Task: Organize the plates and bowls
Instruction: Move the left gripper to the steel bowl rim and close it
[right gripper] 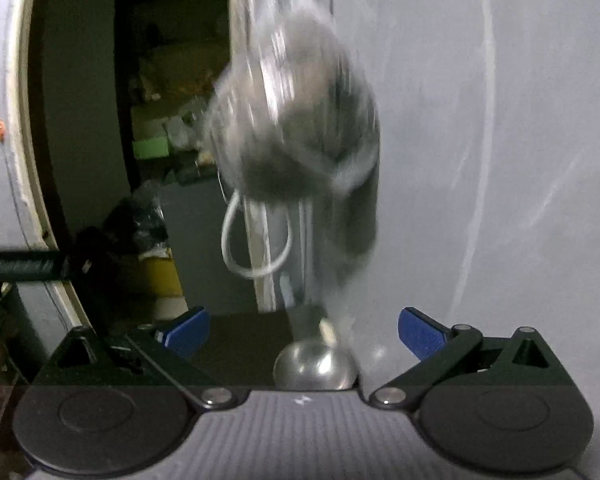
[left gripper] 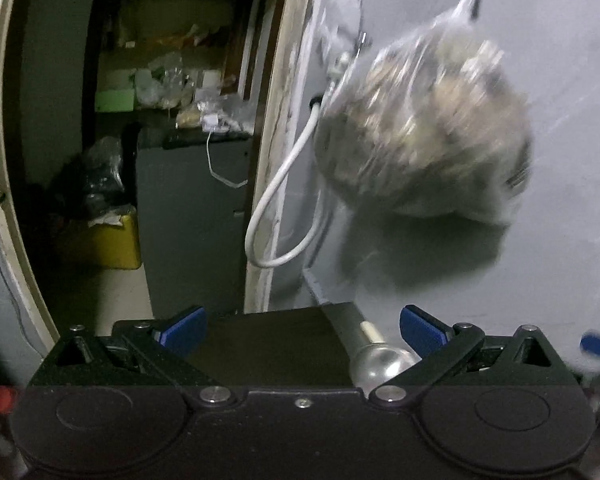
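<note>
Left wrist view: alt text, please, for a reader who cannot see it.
The left gripper is open and empty, facing a blurred clear plastic bag hanging on a grey wall. A white cable loops beside a doorway into a cluttered dark room; no plates or bowls show.

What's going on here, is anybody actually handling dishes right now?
Not at this moment. Both hand-held grippers, the left hand-held gripper and the right hand-held gripper, are open and holding nothing. They face a grey wall beside a dark doorway, where a clear plastic bag of something lumpy hangs, blurred. A white cable loops down below it. A shiny metal ladle-like utensil lies just ahead of the fingers. No plates or bowls are visible in either view.
</note>
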A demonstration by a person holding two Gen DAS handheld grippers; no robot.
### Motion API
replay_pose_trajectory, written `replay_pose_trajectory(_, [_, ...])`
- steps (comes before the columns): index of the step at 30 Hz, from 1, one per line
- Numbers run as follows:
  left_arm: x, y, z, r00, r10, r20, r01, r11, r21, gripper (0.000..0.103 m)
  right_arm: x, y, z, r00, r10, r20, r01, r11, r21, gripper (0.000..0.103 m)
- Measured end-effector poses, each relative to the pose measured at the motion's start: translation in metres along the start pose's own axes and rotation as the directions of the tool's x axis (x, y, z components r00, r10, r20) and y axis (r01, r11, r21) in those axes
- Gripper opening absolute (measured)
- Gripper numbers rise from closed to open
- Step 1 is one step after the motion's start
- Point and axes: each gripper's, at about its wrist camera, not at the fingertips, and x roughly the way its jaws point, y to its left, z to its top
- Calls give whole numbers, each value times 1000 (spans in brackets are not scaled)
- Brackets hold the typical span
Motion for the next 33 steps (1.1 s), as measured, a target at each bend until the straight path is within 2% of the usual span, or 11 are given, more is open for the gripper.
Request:
replay_pose_trajectory(4, [64, -4, -16, 998, -6, -68, 7, 1000, 18, 102, 61, -9, -41, 996, 0, -93, 10, 994, 110, 103])
replay_pose_trajectory(8, [120, -11, -39, 987, -45, -152, 50, 998, 30, 102, 110, -21, -71, 986, 1, -168, 36, 976, 216, 101])
replay_pose_trajectory(10, [146, -15, -51, 982, -41, -182, 48, 998, 33, 102, 129, -26, -83, 981, 15, -195, 36, 966, 257, 99])
replay_pose_trajectory(18, [225, -26, -69, 960, -86, -265, 95, 995, 20, 102, 182, -44, -117, 973, -17, -231, 97, 934, 343, 89])
replay_pose_trajectory(20, [242, -31, -73, 957, -74, -282, 83, 996, 22, 102, 194, -48, -121, 971, -17, -239, 107, 921, 373, 87])
replay_pose_trajectory(22, [251, -33, -75, 957, -66, -281, 75, 997, 24, 102, 202, -50, -124, 973, -23, -229, 113, 915, 388, 86])
replay_pose_trajectory(25, [264, -34, -80, 947, -78, -313, 87, 996, 14, 101, 216, -50, -127, 970, -26, -242, 120, 915, 385, 82])
replay_pose_trajectory(28, [273, -35, -86, 934, -98, -343, 106, 994, 3, 96, 223, -49, -129, 968, -25, -251, 122, 918, 377, 78])
replay_pose_trajectory(31, [278, -36, -91, 922, -124, -367, 133, 991, -1, 85, 231, -49, -131, 963, -23, -267, 126, 917, 378, 72])
replay_pose_trajectory(33, [283, -37, -93, 911, -149, -385, 159, 987, -4, 68, 233, -50, -132, 961, -24, -275, 131, 917, 377, 65])
